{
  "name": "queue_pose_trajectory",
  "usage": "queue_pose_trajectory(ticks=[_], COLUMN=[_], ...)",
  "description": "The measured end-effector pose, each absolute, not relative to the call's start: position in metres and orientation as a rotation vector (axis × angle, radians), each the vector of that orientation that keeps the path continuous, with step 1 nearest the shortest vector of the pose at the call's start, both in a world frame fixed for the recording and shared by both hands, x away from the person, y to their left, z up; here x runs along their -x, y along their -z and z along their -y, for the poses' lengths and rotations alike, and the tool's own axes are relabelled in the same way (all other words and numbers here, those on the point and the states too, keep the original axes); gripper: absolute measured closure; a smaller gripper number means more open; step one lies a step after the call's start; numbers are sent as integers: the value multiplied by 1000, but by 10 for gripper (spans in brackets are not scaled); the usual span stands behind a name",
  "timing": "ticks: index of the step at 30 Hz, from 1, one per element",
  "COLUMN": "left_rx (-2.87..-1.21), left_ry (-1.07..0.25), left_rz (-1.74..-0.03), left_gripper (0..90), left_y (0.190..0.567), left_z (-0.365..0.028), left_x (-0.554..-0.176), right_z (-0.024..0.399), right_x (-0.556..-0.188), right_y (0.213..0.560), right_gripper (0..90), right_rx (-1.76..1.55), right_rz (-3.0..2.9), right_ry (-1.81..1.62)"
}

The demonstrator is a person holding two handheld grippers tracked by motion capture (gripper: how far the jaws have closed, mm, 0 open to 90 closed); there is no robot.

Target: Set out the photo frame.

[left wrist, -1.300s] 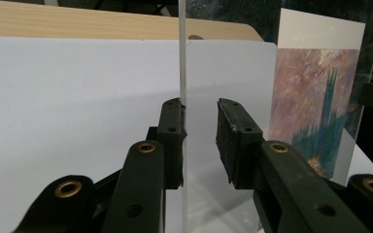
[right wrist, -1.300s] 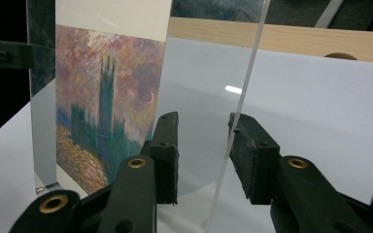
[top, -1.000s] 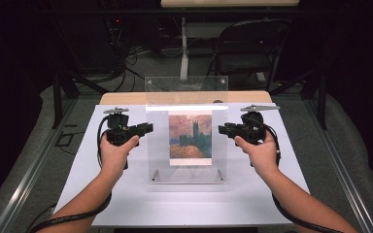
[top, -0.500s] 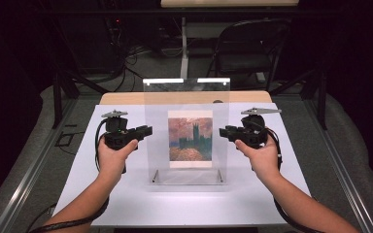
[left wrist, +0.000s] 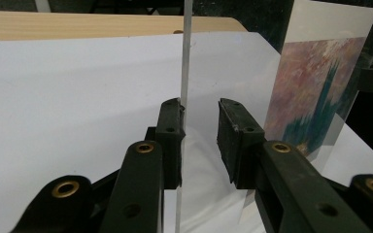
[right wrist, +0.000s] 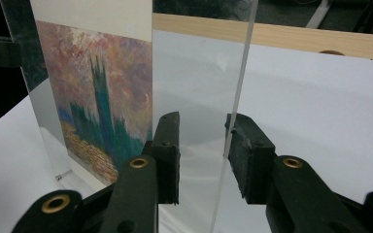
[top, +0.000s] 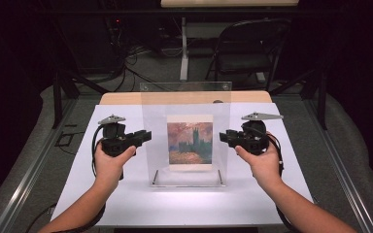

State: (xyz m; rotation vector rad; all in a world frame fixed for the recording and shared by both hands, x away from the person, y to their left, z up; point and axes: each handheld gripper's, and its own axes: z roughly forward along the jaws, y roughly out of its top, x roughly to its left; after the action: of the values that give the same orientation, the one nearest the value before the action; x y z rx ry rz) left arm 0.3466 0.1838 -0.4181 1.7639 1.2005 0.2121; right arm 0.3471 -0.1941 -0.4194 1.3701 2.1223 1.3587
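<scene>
A clear acrylic sheet (top: 189, 102) stands upright at the middle of the white table (top: 102, 204), with a painted print of a dark tower (top: 189, 141) on it. My left gripper (top: 148, 136) is at the sheet's left edge. In the left gripper view it is open (left wrist: 199, 131), and the sheet edge (left wrist: 183, 58) lies against one jaw with a gap to the other. My right gripper (top: 222, 136) is at the right edge. It is open too (right wrist: 201, 145), and that edge (right wrist: 240, 73) rests against one jaw. The print (left wrist: 315, 87) (right wrist: 102, 97) lies beyond the jaws.
Small metal posts (top: 154, 177) sit at the sheet's lower corners. A strip of wooden tabletop (top: 126, 98) runs behind the white surface. Beyond the table are a folding chair (top: 252, 53) and floor cables (top: 126, 63). Metal rails (top: 24, 184) flank the table.
Both grippers have come a little toward the person, still at the sheet's two edges. The sheet's outline has shifted slightly, its top edge now lower and wider.
</scene>
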Motion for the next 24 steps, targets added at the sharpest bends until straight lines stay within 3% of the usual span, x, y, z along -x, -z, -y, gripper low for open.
queue_pose_trajectory(ticks=[24], left_rx=[-1767], left_ry=[-235], left_rz=[-1128], left_gripper=[690], left_y=[422], left_z=[-187], left_x=[-318], right_z=[197], right_x=[-320], right_y=[419], right_gripper=[666], right_rx=[-1319], right_rz=[-2151], right_ry=[-1374])
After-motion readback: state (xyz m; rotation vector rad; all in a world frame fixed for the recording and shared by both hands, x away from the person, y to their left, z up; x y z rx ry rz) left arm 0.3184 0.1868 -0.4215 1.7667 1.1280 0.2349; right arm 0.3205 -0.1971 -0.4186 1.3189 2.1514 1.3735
